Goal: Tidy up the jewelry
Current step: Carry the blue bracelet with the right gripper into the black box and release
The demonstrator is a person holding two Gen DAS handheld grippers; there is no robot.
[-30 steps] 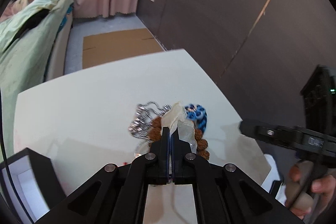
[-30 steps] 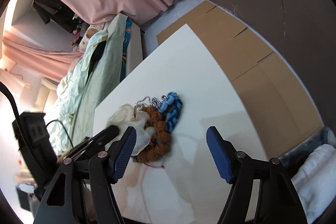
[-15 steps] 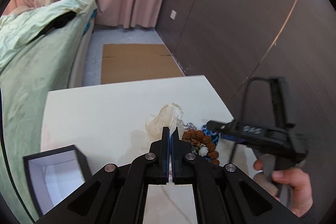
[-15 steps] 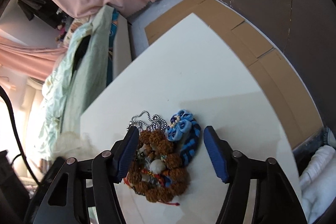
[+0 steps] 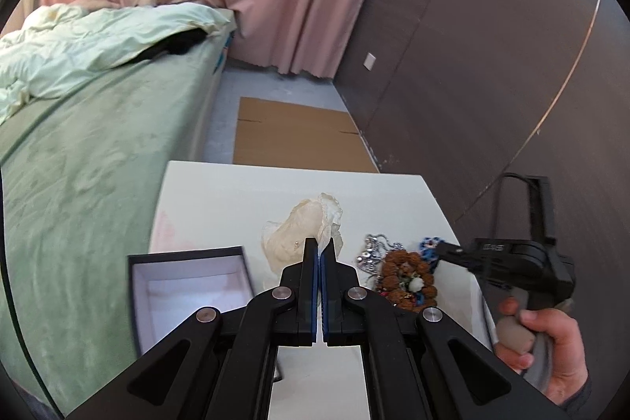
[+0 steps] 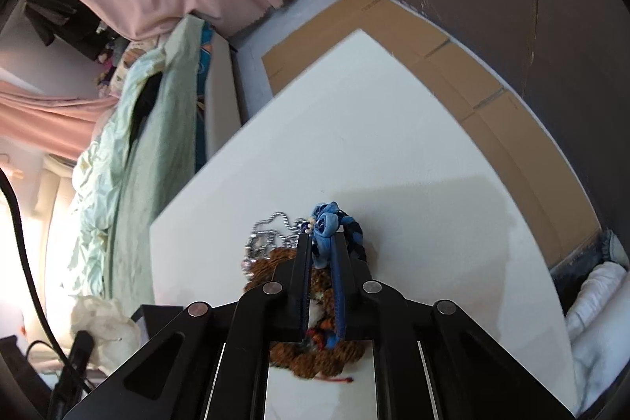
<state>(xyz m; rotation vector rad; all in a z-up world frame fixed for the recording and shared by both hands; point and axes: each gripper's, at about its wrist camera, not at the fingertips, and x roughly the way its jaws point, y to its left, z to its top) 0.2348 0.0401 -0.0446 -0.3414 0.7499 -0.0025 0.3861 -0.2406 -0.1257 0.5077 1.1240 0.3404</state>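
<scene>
- My right gripper has just been closing, and its jaws now pinch the blue fabric bracelet by its flower end. That piece sits at the far edge of the jewelry heap, on the white table.
- Risk one: the bracelet's braided loop lies against the brown bead bracelet. If the two are tangled, lifting one may drag the other, and the silver chain beside the heap could follow.
- Risk two: the grip is on soft cloth near the jaw tips, so I judge it could slip out on a quick lift.
- My left gripper is fully closed on a corner of a crumpled clear plastic bag, just left of the heap. A small bright speck shows inside it, too small for me to name.
- Risk three: the limp bag could swing into the heap or spill whatever it holds.
- The dark box stands open further left of the heap, its pale lining bare; nothing lies in the part I can see.
- A person's hand grips the right tool's handle.
</scene>
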